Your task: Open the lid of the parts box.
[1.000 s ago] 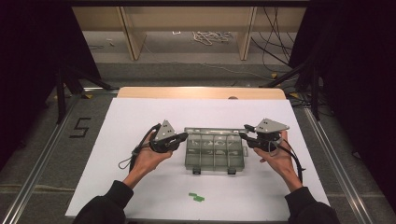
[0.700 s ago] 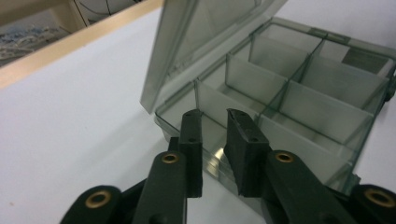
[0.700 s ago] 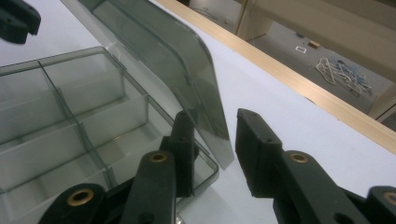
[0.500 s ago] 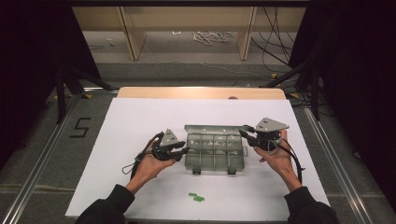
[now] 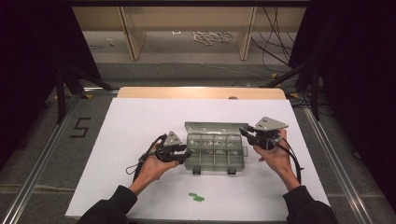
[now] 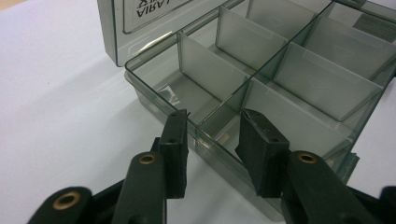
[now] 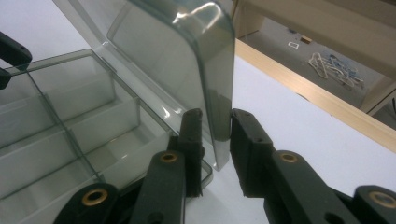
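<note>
White paper-covered table top [image 5: 140, 126] under all. Clear smoky-grey plastic compartment box [image 5: 215, 151] at table centre, hinged lid [image 7: 182, 70] raised. Left gripper [image 5: 180, 154] at box's left end: jaws straddling the box wall [image 6: 219, 147], apart w/ gaps both sides, not pressing; just been opening. Right gripper [image 5: 246, 135] at lid's right edge: jaws either side of lid edge, just been closing; hard to tell if pads press yet. Small green pieces [image 5: 196, 196] near front edge, well apart from box.
</note>
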Demonstrator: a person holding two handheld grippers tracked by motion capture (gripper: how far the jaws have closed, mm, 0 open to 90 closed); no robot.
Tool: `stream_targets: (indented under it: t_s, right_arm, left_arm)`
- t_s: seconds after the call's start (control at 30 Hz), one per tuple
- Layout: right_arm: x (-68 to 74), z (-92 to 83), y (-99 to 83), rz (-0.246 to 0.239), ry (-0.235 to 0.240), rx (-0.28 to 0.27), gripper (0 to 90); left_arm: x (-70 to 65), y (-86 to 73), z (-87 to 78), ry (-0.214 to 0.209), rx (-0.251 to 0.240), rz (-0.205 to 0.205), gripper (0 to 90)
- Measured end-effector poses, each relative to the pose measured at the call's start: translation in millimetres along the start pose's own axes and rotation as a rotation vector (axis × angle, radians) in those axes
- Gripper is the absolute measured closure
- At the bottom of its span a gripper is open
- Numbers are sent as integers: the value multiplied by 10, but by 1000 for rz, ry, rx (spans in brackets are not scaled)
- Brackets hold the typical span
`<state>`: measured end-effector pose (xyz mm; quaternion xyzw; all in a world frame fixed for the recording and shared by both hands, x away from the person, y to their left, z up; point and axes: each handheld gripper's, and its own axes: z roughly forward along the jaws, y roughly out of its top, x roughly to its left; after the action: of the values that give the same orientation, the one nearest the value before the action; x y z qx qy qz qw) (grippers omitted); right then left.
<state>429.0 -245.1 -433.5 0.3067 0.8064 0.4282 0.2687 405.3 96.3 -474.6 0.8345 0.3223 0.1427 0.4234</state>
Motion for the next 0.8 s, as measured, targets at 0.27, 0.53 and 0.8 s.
stream_targets:
  t_s: [0.27,0.53,0.8]
  right_arm:
    - [-29,31,25,-3,-37,-10,785]
    - [-79,70,42,43,-46,-11,827]
    - [-117,117,61,90,-60,-1,831]
  left_arm:
    - [-12,-4,-6,15,-3,-12,664]
    - [-20,-7,-11,10,-1,-12,671]
    - [-28,-11,-9,13,-5,-13,674]
